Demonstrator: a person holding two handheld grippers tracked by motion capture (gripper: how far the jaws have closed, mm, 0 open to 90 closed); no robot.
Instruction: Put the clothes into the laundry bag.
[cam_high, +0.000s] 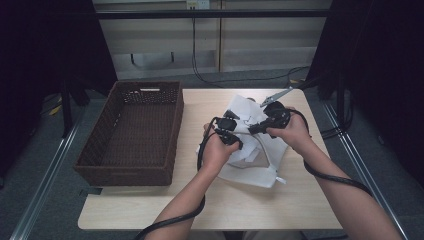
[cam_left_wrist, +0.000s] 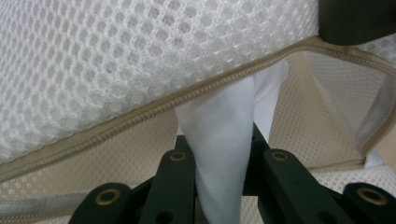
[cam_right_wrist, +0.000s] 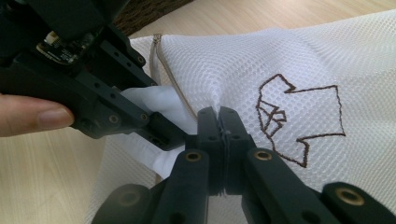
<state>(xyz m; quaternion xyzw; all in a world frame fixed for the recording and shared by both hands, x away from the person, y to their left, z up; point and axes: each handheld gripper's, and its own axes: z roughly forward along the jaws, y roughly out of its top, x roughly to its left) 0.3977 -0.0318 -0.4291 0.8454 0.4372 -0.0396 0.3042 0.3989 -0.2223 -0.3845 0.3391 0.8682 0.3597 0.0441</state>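
Observation:
A white mesh laundry bag (cam_high: 254, 169) lies on the table, its beige zipper (cam_left_wrist: 187, 100) open. In the right gripper view the bag (cam_right_wrist: 261, 56) carries a brown embroidered shirt outline (cam_right_wrist: 299, 116). My left gripper (cam_left_wrist: 218, 142) is shut on a white cloth (cam_left_wrist: 229, 107) at the bag's mouth. In the high view this gripper (cam_high: 235, 141) is over the bag's middle. My right gripper (cam_right_wrist: 218, 113) is shut on the mesh beside the zipper (cam_right_wrist: 170, 79), lifting that edge. It meets the left gripper (cam_right_wrist: 154, 128) and the cloth (cam_right_wrist: 159, 100) closely. From above, the right gripper (cam_high: 253, 129) points left.
A dark wicker basket (cam_high: 172, 142) stands on the table's left half, close to the bag. A metal clip on a stand (cam_high: 274, 97) pokes in past the bag's far edge. Bare wood (cam_high: 225, 205) lies in front of the bag.

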